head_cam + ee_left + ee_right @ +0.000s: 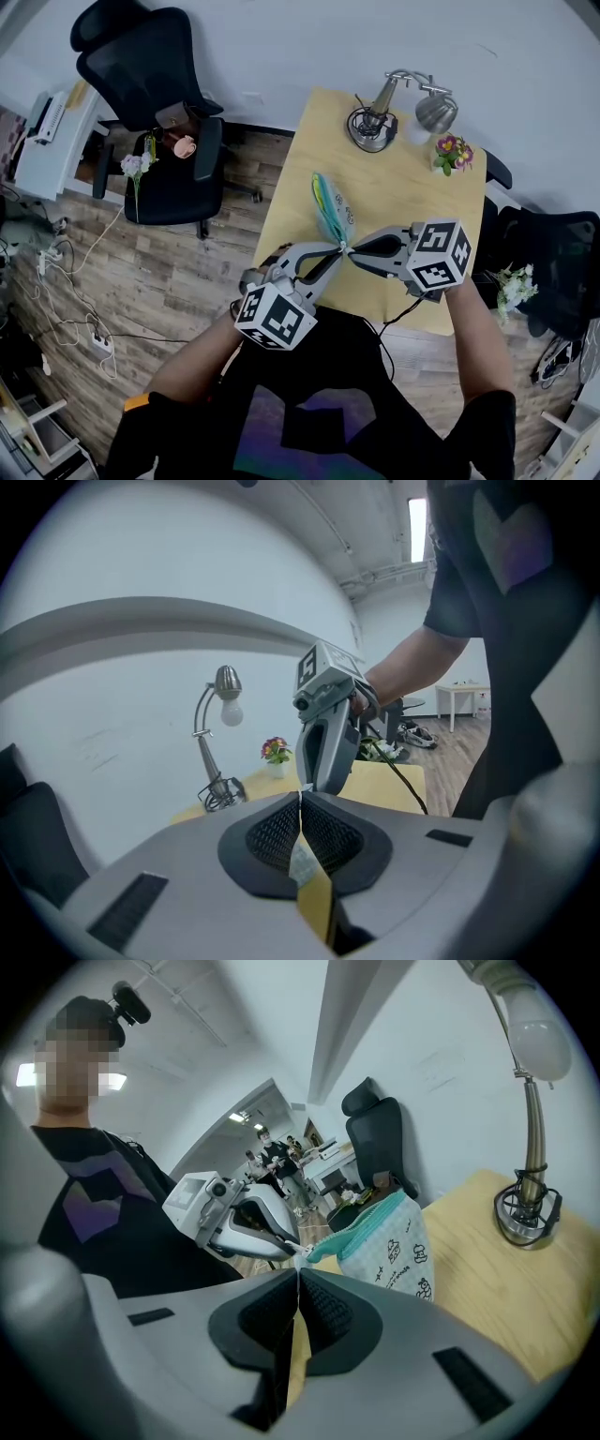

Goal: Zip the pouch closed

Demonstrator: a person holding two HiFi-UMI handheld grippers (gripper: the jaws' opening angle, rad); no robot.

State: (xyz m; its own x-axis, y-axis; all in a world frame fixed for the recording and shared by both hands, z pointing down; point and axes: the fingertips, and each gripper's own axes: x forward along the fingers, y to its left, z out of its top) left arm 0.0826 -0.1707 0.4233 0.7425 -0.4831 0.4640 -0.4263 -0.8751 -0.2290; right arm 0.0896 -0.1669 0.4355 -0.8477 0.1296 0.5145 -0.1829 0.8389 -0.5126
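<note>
A white patterned pouch (pixel 332 211) with a teal zipper stands edge-on over the yellow table (pixel 403 192). Its near end meets the tips of both grippers. In the right gripper view the pouch (pixel 394 1241) tapers to a small pale zipper pull (pixel 300 1253), which my left gripper (pixel 292 1251) pinches. The left gripper (pixel 338 248) (pixel 300 797) is shut, and a sliver of pale fabric shows between its pads. My right gripper (pixel 353 250) (pixel 298 1274) is shut at the pouch's near corner, just below the pull; its own jaws hide the contact.
A desk lamp (pixel 375 122) and a small flower pot (pixel 453 153) stand at the table's far end. A black office chair (pixel 159 112) is on the wooden floor to the left. Several people stand far back in the right gripper view (pixel 272 1152).
</note>
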